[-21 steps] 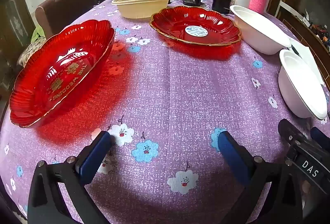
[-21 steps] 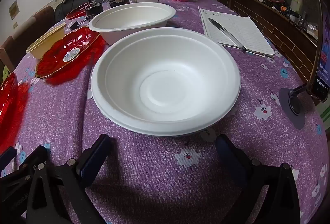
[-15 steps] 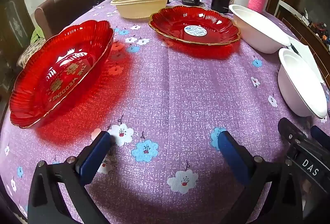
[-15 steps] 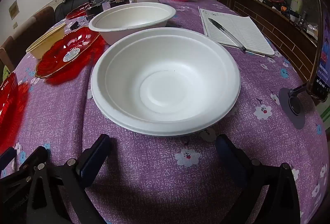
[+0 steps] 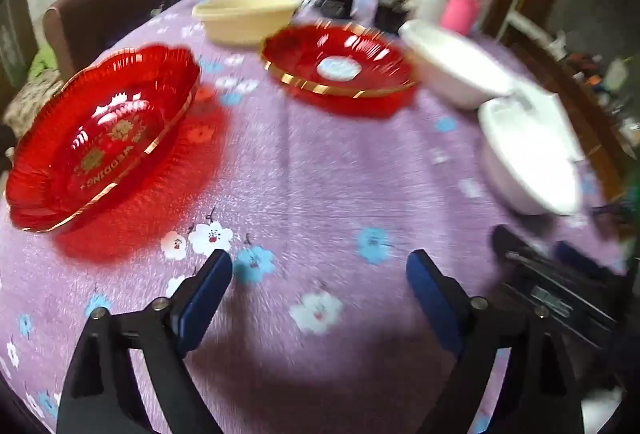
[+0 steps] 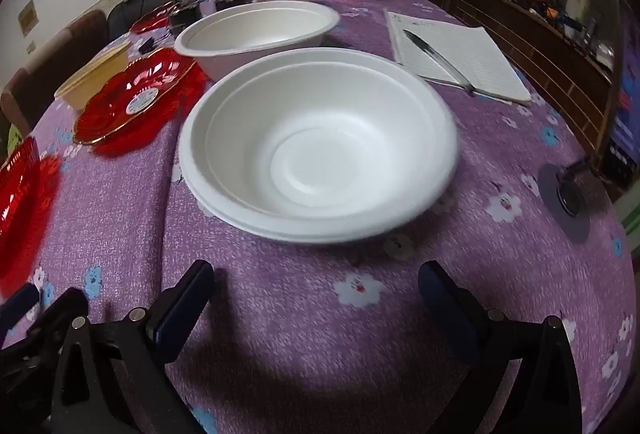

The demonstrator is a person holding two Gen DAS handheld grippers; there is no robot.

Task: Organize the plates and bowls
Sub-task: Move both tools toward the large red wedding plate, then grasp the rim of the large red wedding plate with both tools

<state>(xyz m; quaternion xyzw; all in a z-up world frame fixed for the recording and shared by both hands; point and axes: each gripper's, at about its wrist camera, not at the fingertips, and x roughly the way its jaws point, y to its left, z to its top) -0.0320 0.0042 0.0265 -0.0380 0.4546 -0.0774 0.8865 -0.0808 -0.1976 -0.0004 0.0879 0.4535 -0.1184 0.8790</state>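
Blurred view from left hand-held gripper [image 5: 319, 268] (narrower than before, still apart); right hand-held gripper [image 6: 316, 276] wide.

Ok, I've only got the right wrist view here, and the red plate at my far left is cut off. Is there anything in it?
Observer: No. The near red plate holds nothing; only gold lettering shows on its floor.
Operator: And is the left gripper holding anything?
Observer: No. The left gripper is open over the tablecloth, with nothing between its fingers.
Operator: Where's that plate relative to it?
Observer: Ahead and to its left, clear of the fingers.
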